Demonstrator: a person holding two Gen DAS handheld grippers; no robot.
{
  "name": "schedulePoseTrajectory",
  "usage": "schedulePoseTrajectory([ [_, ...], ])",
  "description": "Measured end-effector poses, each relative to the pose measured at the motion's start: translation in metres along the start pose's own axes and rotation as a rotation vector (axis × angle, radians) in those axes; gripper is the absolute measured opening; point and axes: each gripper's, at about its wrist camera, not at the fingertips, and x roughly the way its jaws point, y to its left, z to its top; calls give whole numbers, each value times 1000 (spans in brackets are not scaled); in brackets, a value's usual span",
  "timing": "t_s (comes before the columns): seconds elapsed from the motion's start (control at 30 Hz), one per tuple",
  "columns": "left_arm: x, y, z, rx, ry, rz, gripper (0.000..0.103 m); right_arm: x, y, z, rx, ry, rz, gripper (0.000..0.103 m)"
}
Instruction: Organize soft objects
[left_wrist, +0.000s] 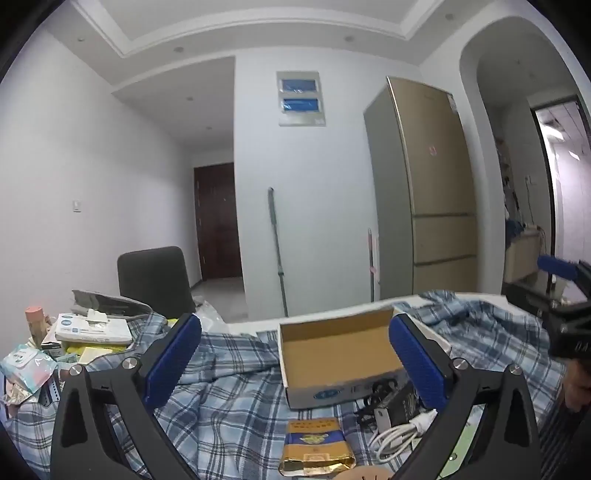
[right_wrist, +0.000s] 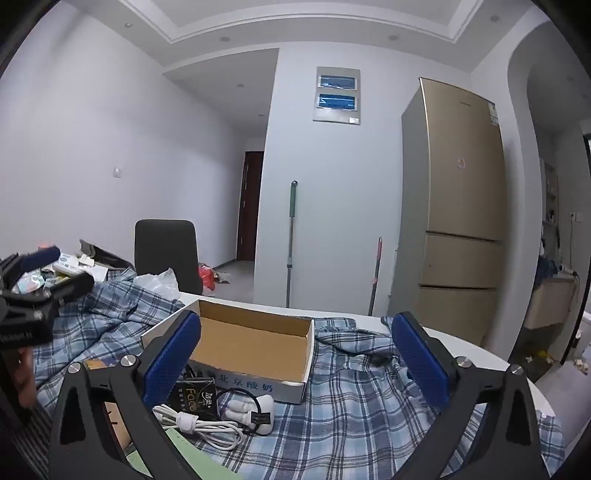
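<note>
Plaid cloth (left_wrist: 221, 398) lies below both open jaws.

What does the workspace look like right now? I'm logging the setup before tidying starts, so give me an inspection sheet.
Surface: table mostly covered.
Job's things: blue plaid cloth spread rumpled.
Clutter: open cardboard box, empty; gold-blue packet; tissue pack among the pile at the left.
Grippers: left gripper and right gripper open, holding nothing.
Cables: white cord coiled by the box.
Surroundings: fridge, chair, mop.
</note>
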Motion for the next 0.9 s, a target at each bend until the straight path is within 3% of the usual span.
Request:
schedulePoseTrajectory([
  [0.23, 2, 4, -1, -19, 15, -26, 103, 5, 1, -1, -3, 24, 20, 103],
  [0.37, -2, 12, -1, -68, -6, -105, 103, 4, 4, -1, -13, 25, 19, 103],
  [0.9, -2, 11, 1, -58, 3, -92, 103, 6, 8, 1, -37, 39, 5, 103],
])
